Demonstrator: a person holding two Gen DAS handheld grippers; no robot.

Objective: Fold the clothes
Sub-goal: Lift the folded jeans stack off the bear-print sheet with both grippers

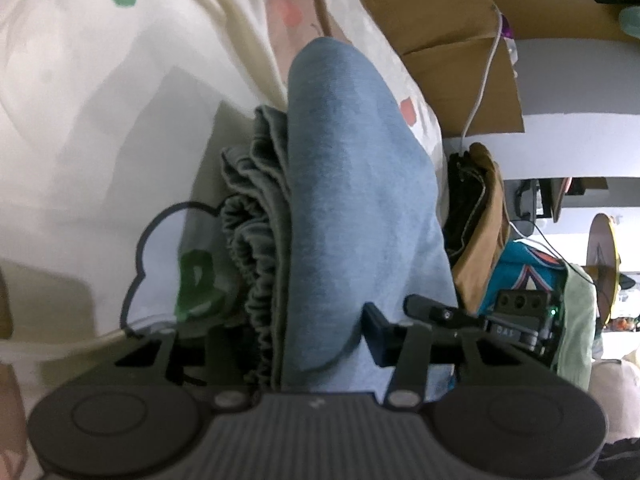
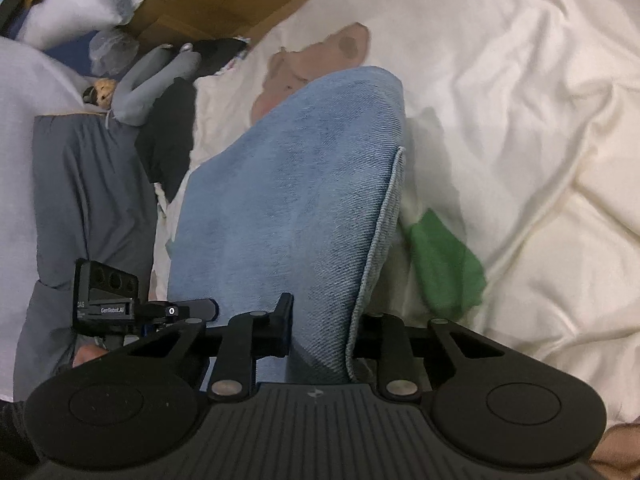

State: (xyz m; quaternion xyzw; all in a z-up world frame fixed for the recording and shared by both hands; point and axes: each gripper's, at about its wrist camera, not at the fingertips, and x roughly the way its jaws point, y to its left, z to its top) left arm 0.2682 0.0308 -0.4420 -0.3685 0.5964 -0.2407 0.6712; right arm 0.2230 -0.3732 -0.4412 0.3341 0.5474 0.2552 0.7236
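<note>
L claw (image 1: 288, 344): clamped on jeans (image 1: 352, 184) plus a bunched grey-green garment (image 1: 256, 208), both thick, so jaws sit fairly wide.
R claw (image 2: 320, 336): pinched on the denim's hemmed edge (image 2: 376, 248), narrow grip.
Jeans: span both claws, draped forward, raised off the bed (image 2: 520, 100), probably to keep the fold even.
Why 2 grips: keeps layers aligned, I'd say.
Risk: grey-green one slipping out.

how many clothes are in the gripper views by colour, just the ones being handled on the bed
light blue denim garment: 1
grey-green garment with gathered edge: 1
total: 2
Both lie together between the left gripper fingers; the right gripper shows only the denim.
</note>
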